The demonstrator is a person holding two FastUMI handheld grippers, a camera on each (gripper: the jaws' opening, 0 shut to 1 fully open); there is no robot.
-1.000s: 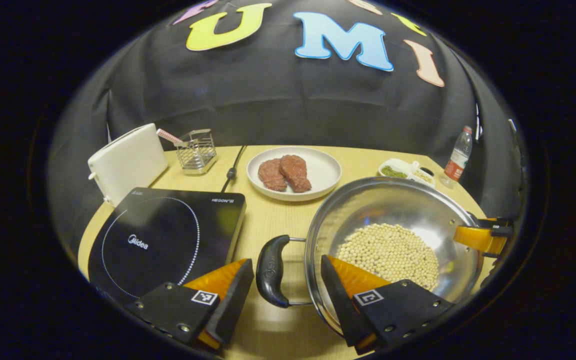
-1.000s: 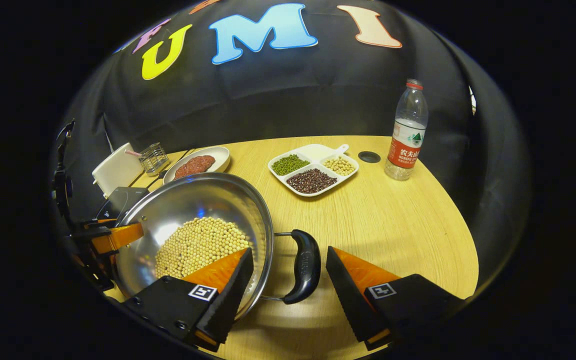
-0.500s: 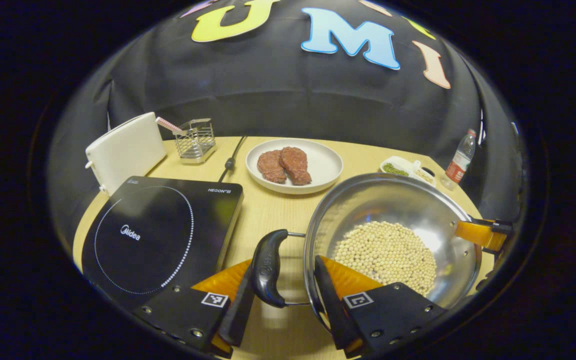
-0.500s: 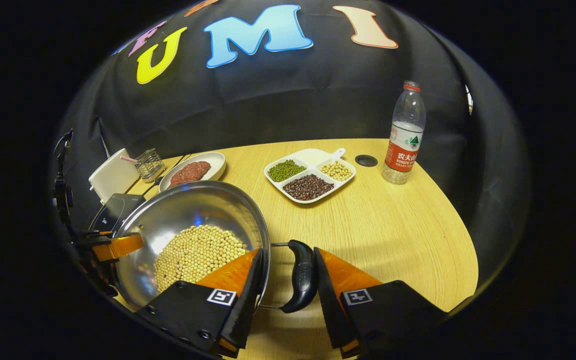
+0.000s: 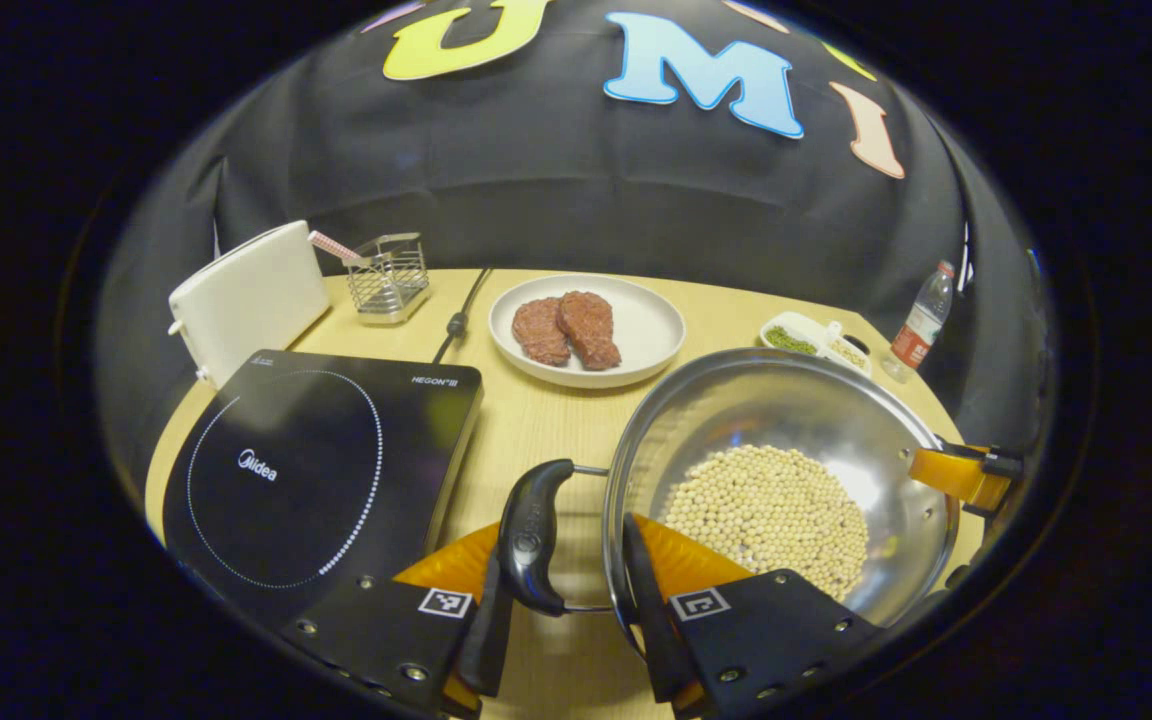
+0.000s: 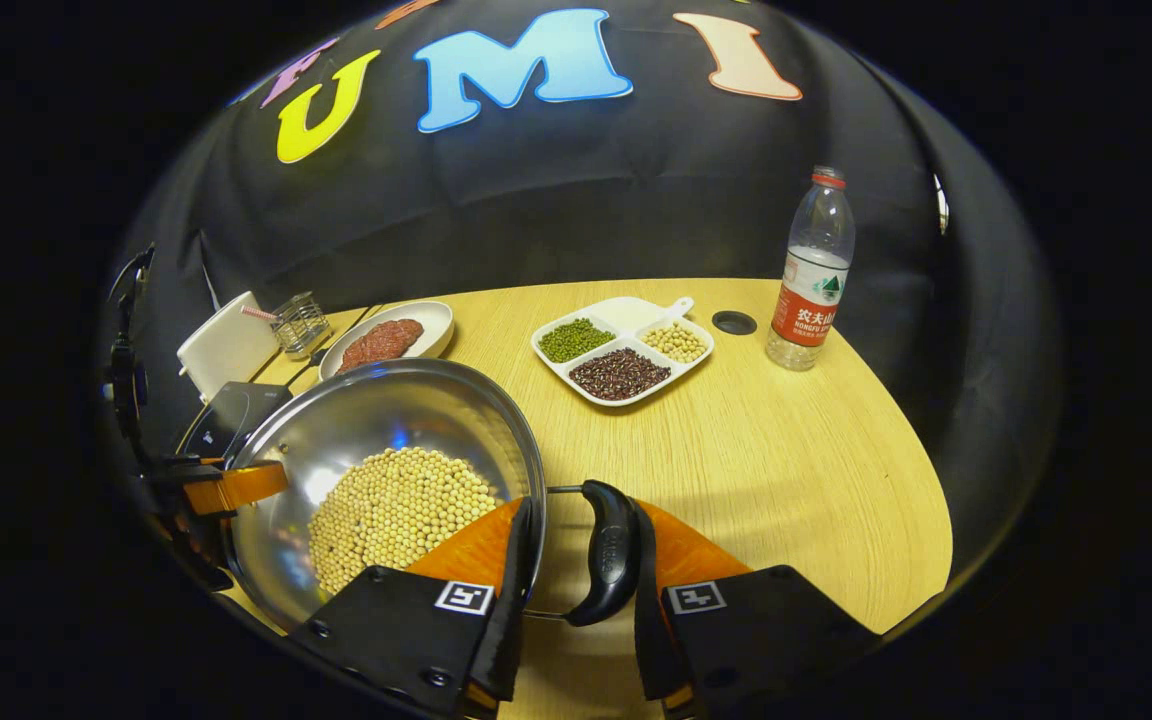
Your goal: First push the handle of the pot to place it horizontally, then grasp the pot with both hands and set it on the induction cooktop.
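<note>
A steel pot (image 5: 786,420) holding soybeans (image 5: 771,515) sits on the wooden table, right of the black induction cooktop (image 5: 306,470). Its two black loop handles lie level. My left gripper (image 5: 558,600) is shut on the near handle (image 5: 531,535), one finger outside the loop and the other inside the pot's rim. In the right gripper view, my right gripper (image 6: 576,590) clamps the opposite handle (image 6: 611,550) and rim of the pot (image 6: 386,415) in the same way. Each view shows the other gripper's finger at the far rim.
A white toaster (image 5: 246,300) and a wire rack (image 5: 391,280) stand behind the cooktop. Behind the pot is a plate (image 5: 651,330) with two meat patties. A divided dish (image 6: 636,308) of beans and a water bottle (image 6: 811,270) stand at the back right.
Both grippers went from wide open around the handles to shut on them, closing most of the way by half a second ago. The pot has barely moved.
</note>
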